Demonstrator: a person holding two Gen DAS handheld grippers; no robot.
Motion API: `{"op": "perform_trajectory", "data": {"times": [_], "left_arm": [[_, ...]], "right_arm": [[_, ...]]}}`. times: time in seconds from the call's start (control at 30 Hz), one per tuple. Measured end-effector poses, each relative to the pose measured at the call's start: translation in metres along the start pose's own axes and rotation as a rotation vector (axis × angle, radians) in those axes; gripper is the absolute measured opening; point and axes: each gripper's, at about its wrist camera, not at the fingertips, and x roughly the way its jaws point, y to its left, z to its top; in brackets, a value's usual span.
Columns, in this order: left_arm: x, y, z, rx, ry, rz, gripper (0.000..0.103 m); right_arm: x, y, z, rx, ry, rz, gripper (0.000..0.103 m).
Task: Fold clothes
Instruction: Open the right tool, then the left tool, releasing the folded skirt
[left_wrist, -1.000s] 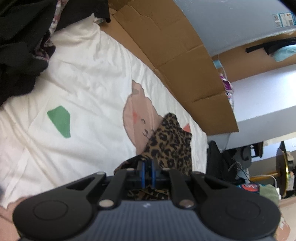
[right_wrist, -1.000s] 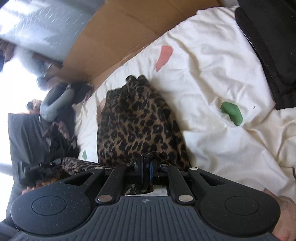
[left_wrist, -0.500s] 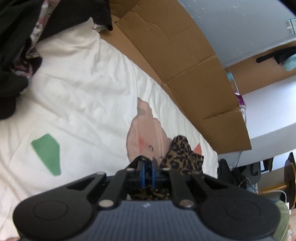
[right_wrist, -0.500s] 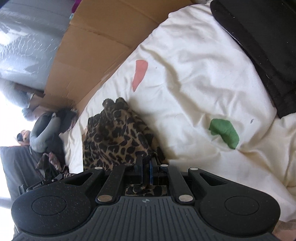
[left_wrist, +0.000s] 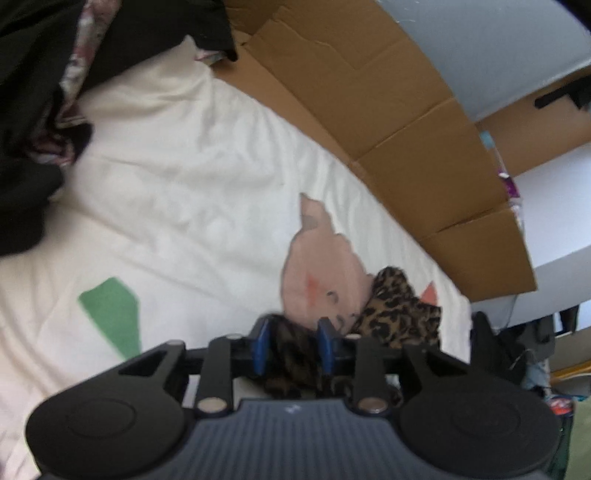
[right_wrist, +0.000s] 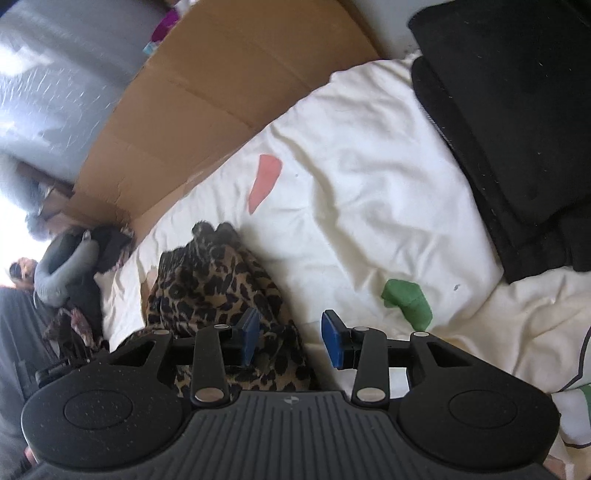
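Observation:
A leopard-print garment (right_wrist: 214, 280) lies bunched on the white bedsheet (right_wrist: 362, 206). In the left wrist view it (left_wrist: 402, 314) rests by a pink cat print (left_wrist: 321, 269). My left gripper (left_wrist: 293, 345) is open, with a fold of the garment lying loose between its blue pads. My right gripper (right_wrist: 290, 341) is open, its left pad against the garment's edge and its right pad over bare sheet.
Flattened cardboard (left_wrist: 399, 122) lines the far edge of the bed (right_wrist: 207, 92). Black clothes are piled at the upper left of the left wrist view (left_wrist: 33, 92) and stacked at the right of the right wrist view (right_wrist: 517, 122). Green patches (left_wrist: 114, 314) (right_wrist: 408, 301) mark the sheet.
Both grippers were shut on the leopard garment and have opened, letting it go. The garment has settled lower on the sheet.

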Motion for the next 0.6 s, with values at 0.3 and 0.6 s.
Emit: {"op": "perform_trajectory", "data": {"times": [0.3, 0.6], "left_arm": [[-0.004, 0.007, -0.002, 0.009, -0.011, 0.021, 0.038], [0.01, 0.013, 0.003, 0.02, -0.02, 0.043, 0.041]], "right_arm": [[-0.016, 0.004, 0.003, 0.011, -0.071, 0.014, 0.04], [-0.014, 0.004, 0.003, -0.059, -0.052, -0.043, 0.04]]}}
